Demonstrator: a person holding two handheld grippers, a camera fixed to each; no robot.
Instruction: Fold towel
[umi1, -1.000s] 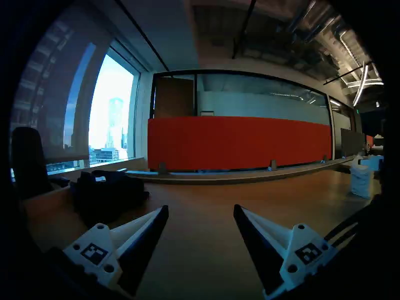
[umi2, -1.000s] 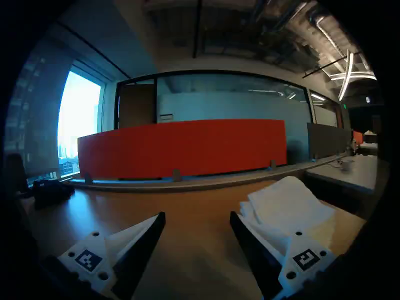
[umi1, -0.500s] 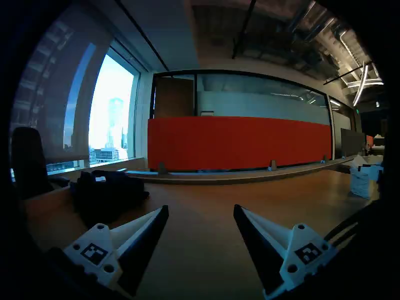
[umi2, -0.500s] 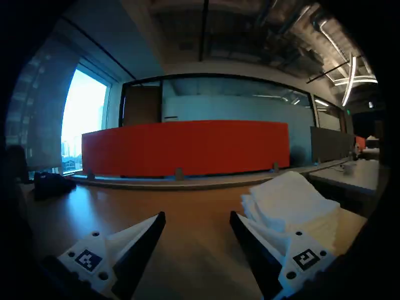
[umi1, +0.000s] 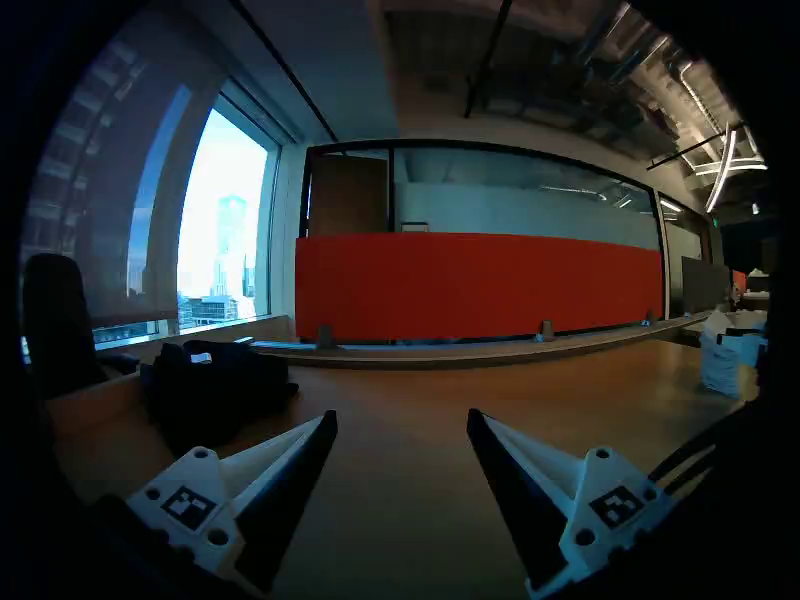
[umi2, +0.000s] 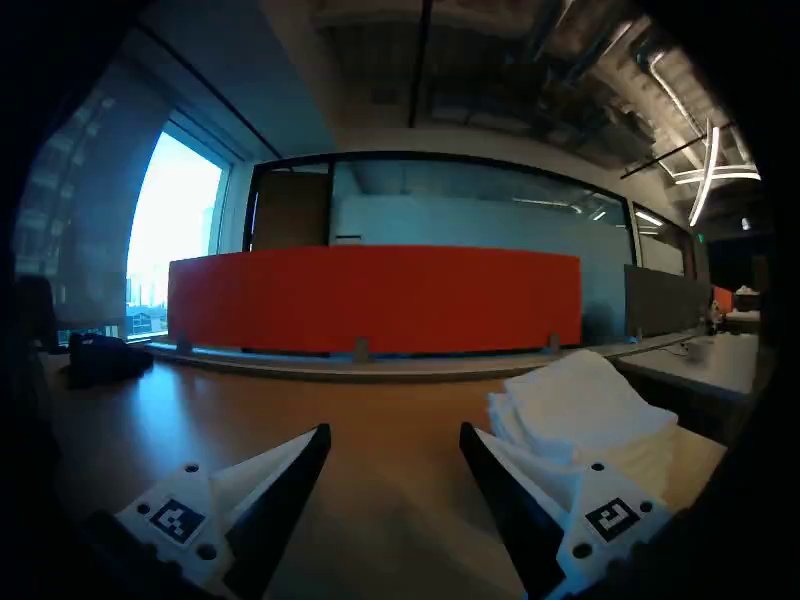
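Observation:
A stack of folded white towels (umi2: 585, 415) lies on the wooden table (umi2: 390, 470), just ahead and to the right of my right gripper (umi2: 395, 435). That gripper is open, with nothing between its fingers. In the left gripper view the same white stack (umi1: 722, 355) sits far off at the right edge of the table (umi1: 400, 450). My left gripper (umi1: 400, 425) is open too and holds nothing, low over bare wood.
A dark bag (umi1: 215, 385) rests on the table at the left; it appears as a small dark bag (umi2: 100, 358) in the right gripper view. A red partition (umi1: 480, 283) runs along the table's far edge. A dark chair (umi1: 55, 320) stands at the left by the window.
The right gripper view has shifted slightly: the towel stack now sits a little lower and the red partition a bit lower. The left gripper has stayed still.

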